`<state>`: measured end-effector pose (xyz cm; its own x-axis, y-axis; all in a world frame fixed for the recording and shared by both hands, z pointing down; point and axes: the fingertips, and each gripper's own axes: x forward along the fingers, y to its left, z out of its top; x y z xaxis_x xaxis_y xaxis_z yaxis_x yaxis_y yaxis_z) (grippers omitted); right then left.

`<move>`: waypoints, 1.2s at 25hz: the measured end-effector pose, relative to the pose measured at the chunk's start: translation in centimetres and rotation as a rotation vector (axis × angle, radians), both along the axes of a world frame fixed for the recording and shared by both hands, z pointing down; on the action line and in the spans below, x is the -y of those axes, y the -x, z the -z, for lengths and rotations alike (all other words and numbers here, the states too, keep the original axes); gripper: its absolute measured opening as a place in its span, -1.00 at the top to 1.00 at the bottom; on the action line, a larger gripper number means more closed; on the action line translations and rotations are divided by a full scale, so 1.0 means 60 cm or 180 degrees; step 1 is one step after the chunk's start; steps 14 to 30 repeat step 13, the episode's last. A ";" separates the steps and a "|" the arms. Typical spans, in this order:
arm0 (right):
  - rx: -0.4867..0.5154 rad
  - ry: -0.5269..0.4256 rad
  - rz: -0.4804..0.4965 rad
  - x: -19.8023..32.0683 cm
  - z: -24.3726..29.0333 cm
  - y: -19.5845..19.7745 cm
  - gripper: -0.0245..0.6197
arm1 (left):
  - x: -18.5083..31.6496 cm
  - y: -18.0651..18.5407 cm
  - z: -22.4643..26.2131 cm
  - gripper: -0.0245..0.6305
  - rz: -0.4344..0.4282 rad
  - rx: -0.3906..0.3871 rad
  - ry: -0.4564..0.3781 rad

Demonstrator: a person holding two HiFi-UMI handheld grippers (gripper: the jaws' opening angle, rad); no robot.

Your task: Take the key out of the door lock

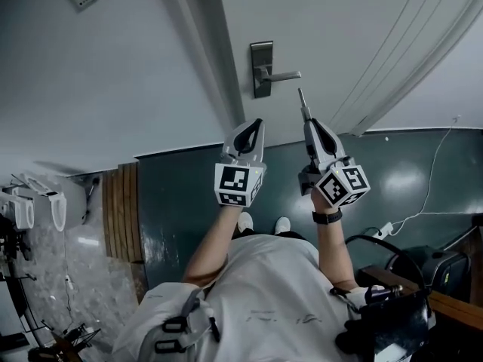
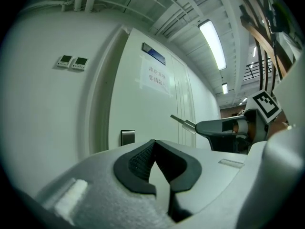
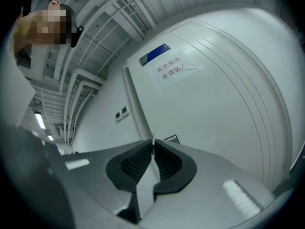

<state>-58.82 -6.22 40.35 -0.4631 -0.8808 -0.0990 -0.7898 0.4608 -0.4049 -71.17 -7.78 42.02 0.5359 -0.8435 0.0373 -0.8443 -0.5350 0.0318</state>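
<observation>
The left forearm (image 1: 215,240) stretches forward toward the door (image 1: 339,29). It carries the left claw (image 1: 255,124), whose jaws are pressed together on nothing; in the head view its tips sit just below the lock plate (image 1: 261,68). That plate is fixed to the door, and its lever handle (image 1: 283,75) points right. Further right, the right forearm (image 1: 332,251) is raised alongside, and the right claw (image 1: 308,121) is clamped on the key (image 1: 303,101). The key sticks straight out of the claw's tips, its long axis in line with the jaws, pointing at the door and slightly left in the head view. It is clear of the lock, below and just right of the lever's end. In the right gripper view only a thin sliver shows between the pads (image 3: 164,162), probably the key seen edge-on.
</observation>
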 end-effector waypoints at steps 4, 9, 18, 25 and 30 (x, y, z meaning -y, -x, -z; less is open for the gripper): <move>0.0118 0.0170 -0.0140 0.005 -0.015 0.007 0.84 | 0.003 0.037 0.014 0.93 -0.0046 -0.0023 -0.0044; 0.0120 0.0187 -0.0177 0.013 -0.021 0.049 0.84 | 0.011 0.079 0.002 0.93 -0.0086 -0.0084 -0.0028; 0.0072 0.0182 -0.0149 0.022 -0.023 0.100 0.84 | 0.013 0.114 -0.006 0.93 -0.0140 -0.0129 -0.0018; 0.0072 0.0182 -0.0149 0.022 -0.023 0.100 0.84 | 0.013 0.114 -0.006 0.93 -0.0140 -0.0129 -0.0018; 0.0072 0.0182 -0.0149 0.022 -0.023 0.100 0.84 | 0.013 0.114 -0.006 0.93 -0.0140 -0.0129 -0.0018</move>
